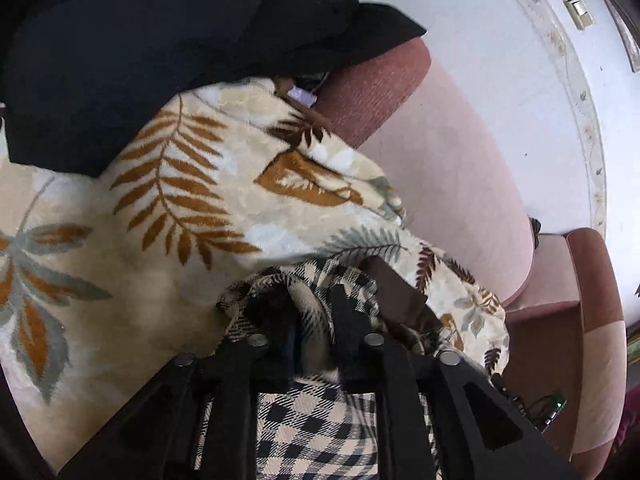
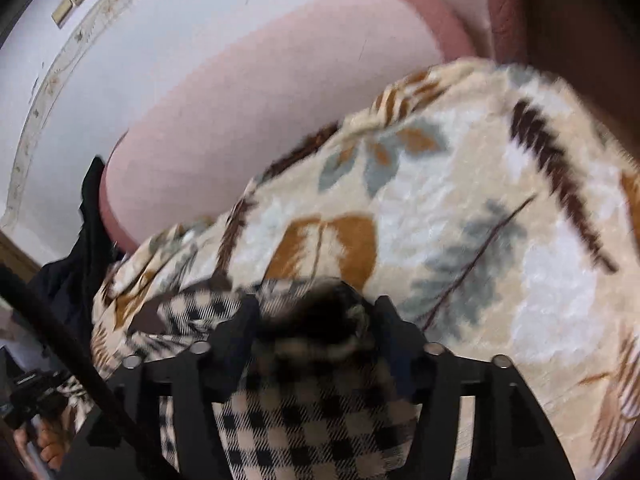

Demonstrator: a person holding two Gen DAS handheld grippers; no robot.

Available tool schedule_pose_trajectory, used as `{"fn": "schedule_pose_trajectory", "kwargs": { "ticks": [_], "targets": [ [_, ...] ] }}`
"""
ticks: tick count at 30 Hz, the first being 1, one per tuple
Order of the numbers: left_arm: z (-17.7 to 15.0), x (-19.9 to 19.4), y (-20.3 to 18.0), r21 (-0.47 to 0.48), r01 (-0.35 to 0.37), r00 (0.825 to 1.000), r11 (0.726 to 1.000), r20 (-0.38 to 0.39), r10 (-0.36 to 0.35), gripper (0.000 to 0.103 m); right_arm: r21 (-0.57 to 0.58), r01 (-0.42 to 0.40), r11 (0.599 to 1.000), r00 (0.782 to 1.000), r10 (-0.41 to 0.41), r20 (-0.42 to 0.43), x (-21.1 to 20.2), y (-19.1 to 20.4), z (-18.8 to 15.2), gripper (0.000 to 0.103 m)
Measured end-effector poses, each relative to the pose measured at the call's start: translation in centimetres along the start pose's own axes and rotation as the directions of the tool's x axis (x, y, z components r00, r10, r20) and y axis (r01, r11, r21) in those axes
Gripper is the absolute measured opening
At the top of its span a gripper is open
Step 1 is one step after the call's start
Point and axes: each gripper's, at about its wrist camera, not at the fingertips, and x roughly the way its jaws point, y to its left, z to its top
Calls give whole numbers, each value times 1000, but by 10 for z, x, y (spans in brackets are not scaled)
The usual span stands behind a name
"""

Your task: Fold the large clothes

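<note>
A beige-and-black checked garment (image 1: 320, 420) hangs bunched between the fingers of my left gripper (image 1: 312, 320), which is shut on a fold of it. In the right wrist view the same checked garment (image 2: 316, 420) fills the lower middle, and my right gripper (image 2: 316, 320) is shut on another bunched fold. Both grippers hold the cloth just above a cream blanket with brown and grey leaves (image 1: 160, 208) that covers the sofa seat; it also shows in the right wrist view (image 2: 460, 200). The right view is blurred.
A pile of black clothes (image 1: 140, 40) lies on the blanket at the far left. The pink sofa back (image 1: 448, 168) and brown-pink armrest (image 1: 592, 320) rise behind, with a white wall (image 1: 500, 40) beyond. The left gripper's handle (image 2: 36, 404) shows at lower left.
</note>
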Motion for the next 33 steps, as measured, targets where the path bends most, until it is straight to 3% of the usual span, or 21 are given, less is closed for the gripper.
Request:
{"fn": "schedule_pose_trajectory", "kwargs": {
  "ticks": [3, 5, 7, 9, 12, 16, 19, 22, 25, 28, 33],
  "targets": [
    [3, -13, -1, 4, 2, 1000, 1000, 19, -2, 19, -11, 12, 1000, 999, -11, 40, -19, 0, 5, 66],
    [4, -21, 2, 4, -7, 1000, 1000, 29, 7, 27, -41, 15, 999, 999, -13, 49, -32, 3, 2, 66],
    [3, -34, 6, 2, -37, 996, 999, 78, 36, 57, -82, 17, 996, 999, -14, 45, -45, 6, -10, 66],
    [2, -49, 10, 7, -64, 991, 998, 120, 63, 64, -125, 13, 992, 1000, -9, 28, -57, 8, -29, 66],
    [-1, -64, 20, 22, -68, 991, 997, 113, 65, 64, -153, -48, 987, 999, 45, -24, -71, 8, -60, 66],
    [-30, -86, 23, 117, -99, 989, 988, 118, 85, 64, -142, -198, 970, 978, 185, -100, -101, -5, -119, 67],
    [-74, -93, 29, 192, -116, 991, 974, 91, 100, 64, -134, -247, 960, 963, 227, -147, -114, -17, -166, 67],
    [-126, -92, 43, 201, -72, 997, 977, 18, 70, 64, -120, -252, 960, 958, 229, -175, -114, -28, -203, 67],
    [-175, -86, 54, 189, 48, 996, 981, -80, -34, 64, -48, -265, 963, 945, 249, -213, -107, -34, -221, 67],
    [-212, -78, 64, 171, 159, 983, 972, -123, -139, 65, -15, -284, 959, 932, 273, -238, -99, -31, -227, 67],
    [-225, -50, 77, 154, 132, 980, 979, -168, -105, 65, 16, -244, 970, 944, 242, -224, -78, -28, -225, 67]
  ]
}}
